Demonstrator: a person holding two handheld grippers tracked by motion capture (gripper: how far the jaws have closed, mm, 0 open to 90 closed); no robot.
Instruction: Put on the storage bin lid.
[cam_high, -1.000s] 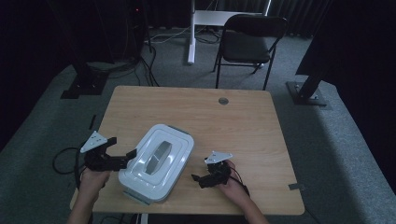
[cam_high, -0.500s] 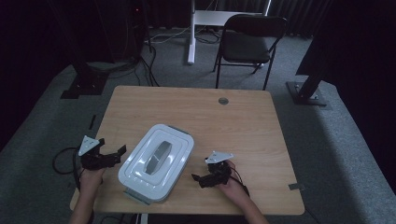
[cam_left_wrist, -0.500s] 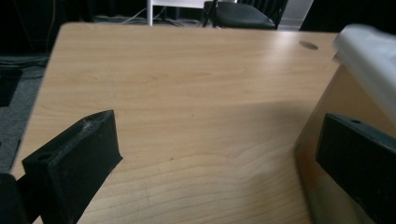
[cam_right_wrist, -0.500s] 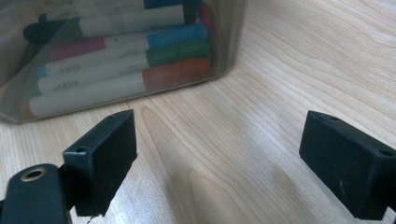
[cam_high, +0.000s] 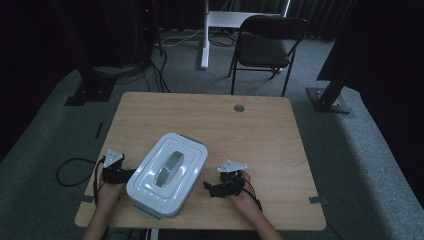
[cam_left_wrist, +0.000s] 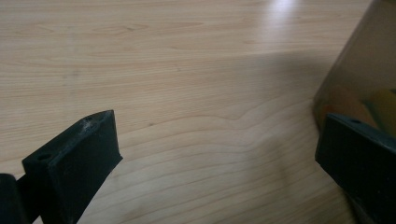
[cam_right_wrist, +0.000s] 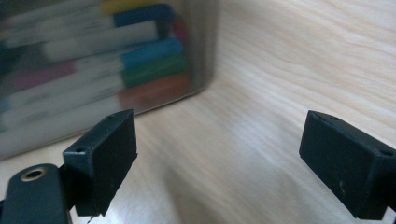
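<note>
On the near half of the wooden table (cam_high: 260, 125), a lidded storage box (cam_high: 167, 172) of markers (cam_right_wrist: 140, 60) sits between left gripper (cam_high: 122, 175) and right gripper (cam_high: 212, 189), jaws wide, apparently poised to grasp both sides.

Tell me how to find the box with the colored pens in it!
Look at the wooden table, at the near edge where two hands come in. Between the left claw and right claw sits a see-through box with a white lid and handle. It's the biggest thing there.
</note>
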